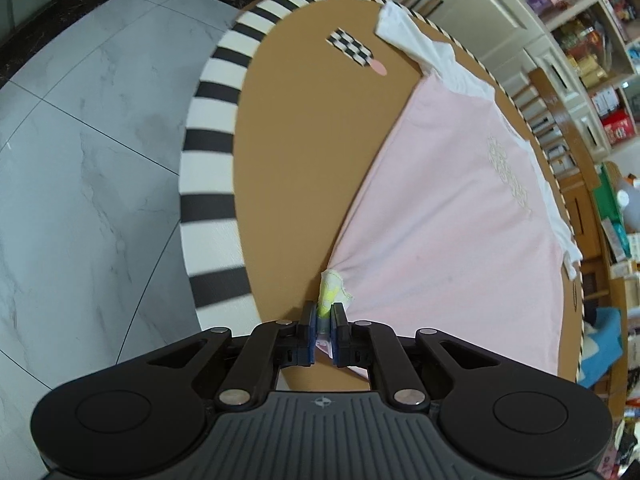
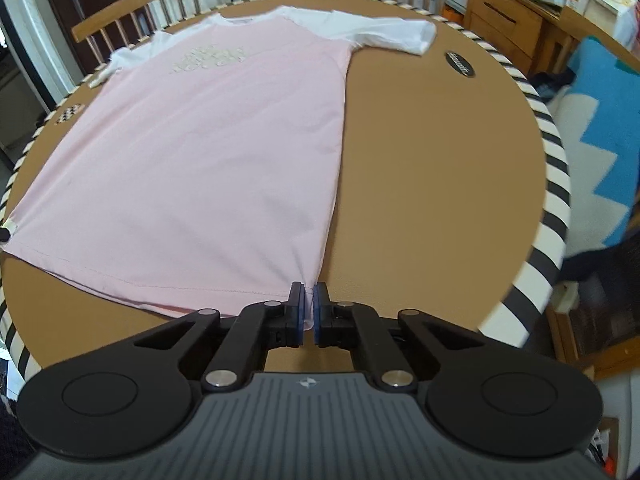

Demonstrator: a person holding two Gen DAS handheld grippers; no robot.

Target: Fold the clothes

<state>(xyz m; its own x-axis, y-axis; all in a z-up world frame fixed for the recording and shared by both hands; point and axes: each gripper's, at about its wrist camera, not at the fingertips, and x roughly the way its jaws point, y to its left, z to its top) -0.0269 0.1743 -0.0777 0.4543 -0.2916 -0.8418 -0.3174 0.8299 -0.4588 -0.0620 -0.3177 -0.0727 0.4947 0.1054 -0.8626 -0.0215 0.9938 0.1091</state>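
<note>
T-shirt (image 2: 200,152), pink-bodied with white sleeves, is the thing we are folding, and we have it by both corners of its hem. At the bottom centre of the left wrist view our left gripper (image 1: 325,320) is pinched tight on the hem corner where a small yellow-and-white label (image 1: 330,290) sticks up between the blue pads. At the bottom centre of the right wrist view our right gripper (image 2: 307,306) has its jaws drawn in on the opposite hem corner, a sliver of pale cloth showing in the narrow gap.

Outward from the jaws, the shirt lies flat and face up on the round brown table (image 2: 420,160), its hem near us and its collar toward the top of the frame, one white sleeve (image 2: 384,30) spread to the upper right. A striped black-and-white rim (image 1: 208,152) runs round the table edge.

We judge the cloth light, limp and thin: it will sag and drag between the two holds. The seamed hem corners look like the firmest places to grip, and keeping the hem taut should let it lift evenly.
</note>
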